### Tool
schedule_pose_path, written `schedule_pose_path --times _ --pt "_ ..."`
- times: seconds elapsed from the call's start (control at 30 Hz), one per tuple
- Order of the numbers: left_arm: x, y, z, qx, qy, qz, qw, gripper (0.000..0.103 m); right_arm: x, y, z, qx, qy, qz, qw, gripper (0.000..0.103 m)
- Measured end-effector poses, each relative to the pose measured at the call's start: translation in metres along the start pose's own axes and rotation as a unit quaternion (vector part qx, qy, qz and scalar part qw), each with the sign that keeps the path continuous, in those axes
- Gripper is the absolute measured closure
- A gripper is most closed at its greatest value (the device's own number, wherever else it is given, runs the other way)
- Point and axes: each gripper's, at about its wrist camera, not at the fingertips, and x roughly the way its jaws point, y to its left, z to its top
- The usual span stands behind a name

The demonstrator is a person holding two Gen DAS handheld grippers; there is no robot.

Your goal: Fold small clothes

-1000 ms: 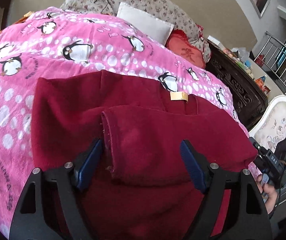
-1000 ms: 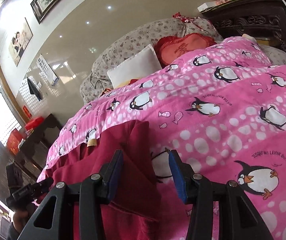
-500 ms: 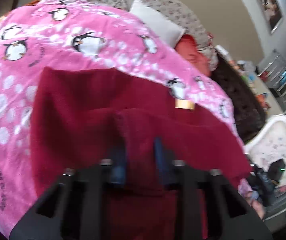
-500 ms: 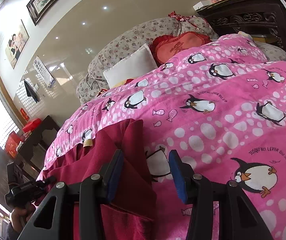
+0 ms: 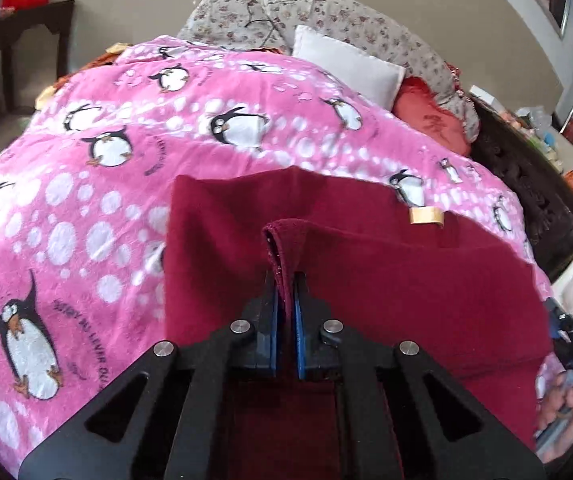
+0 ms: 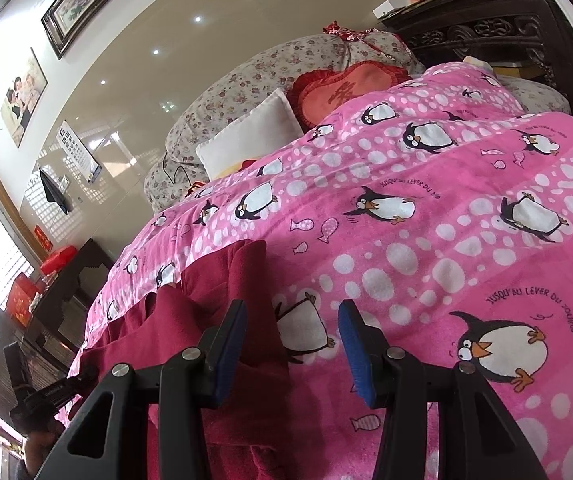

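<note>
A dark red fleece garment (image 5: 386,280) lies partly folded on a pink penguin blanket (image 5: 86,200), with a tan label (image 5: 426,215) at its far edge. My left gripper (image 5: 285,280) is shut on a raised, pinched edge of the folded layer. In the right wrist view the same garment (image 6: 222,280) lies at lower left on the blanket (image 6: 446,220). My right gripper (image 6: 292,312) stands open just above it. The garment's side edge runs between its fingers, and the pads do not press on it.
A white pillow (image 5: 346,66), a red cushion (image 5: 430,116) and floral bedding (image 5: 326,12) lie at the far end of the bed. A dark carved cabinet (image 5: 526,184) stands at the right, a dark table (image 5: 14,28) at the left.
The left jaws have gone from wide open around the folded layer to shut on its edge, which now stands pinched up. The right gripper has kept its place and opening.
</note>
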Motion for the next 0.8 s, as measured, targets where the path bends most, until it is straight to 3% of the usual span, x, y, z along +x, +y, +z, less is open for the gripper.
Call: schedule_pose_path --times 0.1,0.3,0.43,0.5,0.57,0.67,0.7,0.73,0.8 --pt "-0.015 0.004 -0.002 -0.007 -0.023 0.017 0.9996 0.099 0.000 -0.001 0.000 0.004 0.001 -0.002 1.000 0.058" --pt "-0.040 0.012 -0.006 -0.036 -0.036 -0.012 0.9986 0.099 -0.001 -0.001 0.000 0.005 -0.001 -0.006 1.000 0.058" --pt "-0.035 0.026 -0.006 -0.063 -0.034 0.012 0.9974 0.099 0.001 0.002 0.007 0.004 0.010 -0.010 1.000 0.058" --pt "-0.030 0.033 -0.009 -0.073 -0.031 0.031 0.9964 0.099 0.004 0.014 0.019 -0.029 0.019 -0.023 0.999 0.058" --pt "-0.019 0.032 -0.013 -0.068 -0.016 0.040 0.9968 0.099 0.016 0.026 0.029 -0.066 0.048 -0.023 0.996 0.058" --pt "-0.016 0.020 -0.018 -0.033 -0.022 0.062 0.9973 0.095 0.058 0.041 0.037 -0.102 0.143 0.004 0.984 0.058" --pt "-0.016 0.018 -0.018 -0.028 -0.022 0.061 0.9975 0.088 0.072 0.044 0.036 -0.121 0.172 -0.007 0.978 0.058" --pt "-0.017 0.017 -0.019 -0.024 -0.023 0.058 0.9978 0.086 0.080 0.046 0.036 -0.155 0.177 -0.044 0.971 0.058" --pt "-0.018 0.019 -0.020 -0.027 -0.026 0.046 0.9982 0.085 0.083 0.043 0.046 -0.201 0.135 -0.118 0.963 0.060"
